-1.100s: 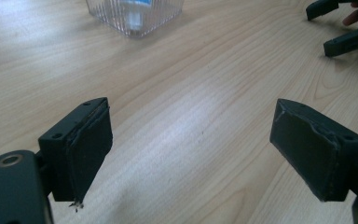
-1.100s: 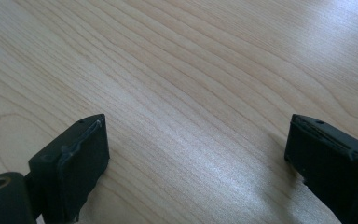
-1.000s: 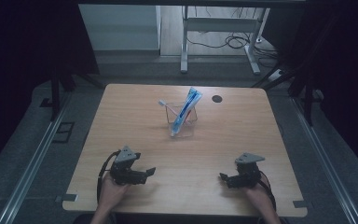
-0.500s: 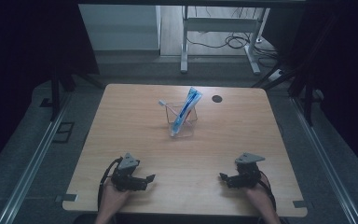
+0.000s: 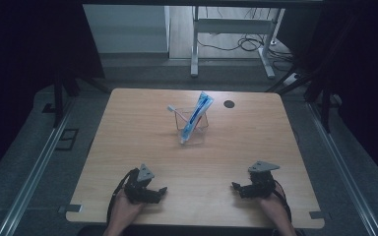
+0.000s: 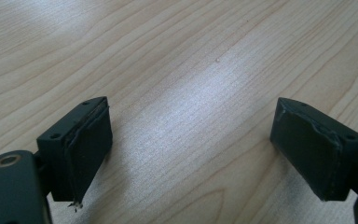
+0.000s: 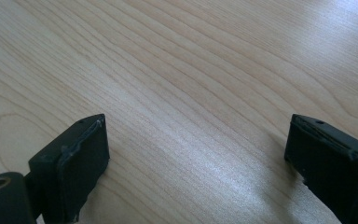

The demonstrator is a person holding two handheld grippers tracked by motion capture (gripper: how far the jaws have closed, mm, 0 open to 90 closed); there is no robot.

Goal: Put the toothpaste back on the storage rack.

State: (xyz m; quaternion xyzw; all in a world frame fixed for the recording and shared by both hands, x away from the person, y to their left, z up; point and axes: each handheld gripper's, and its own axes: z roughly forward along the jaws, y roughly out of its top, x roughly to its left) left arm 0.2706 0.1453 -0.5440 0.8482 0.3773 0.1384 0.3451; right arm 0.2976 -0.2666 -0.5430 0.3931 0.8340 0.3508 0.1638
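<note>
The wooden surface (image 5: 128,128) carries a clear container (image 5: 193,129) just past its centre, toward twelve o'clock from the hands and well apart from both. Inside it a blue-and-white toothpaste tube (image 5: 196,116) stands tilted, cap down, its flat end leaning toward one o'clock, and a pink-handled toothbrush (image 5: 177,113) leans the other way, its head toward ten o'clock. A small dark disc (image 5: 229,103) lies at two o'clock from the container. Near the six o'clock edge, the left gripper (image 5: 158,191) and the right gripper (image 5: 236,187) rest low over bare wood, each with its jaws wide apart and holding nothing.
</note>
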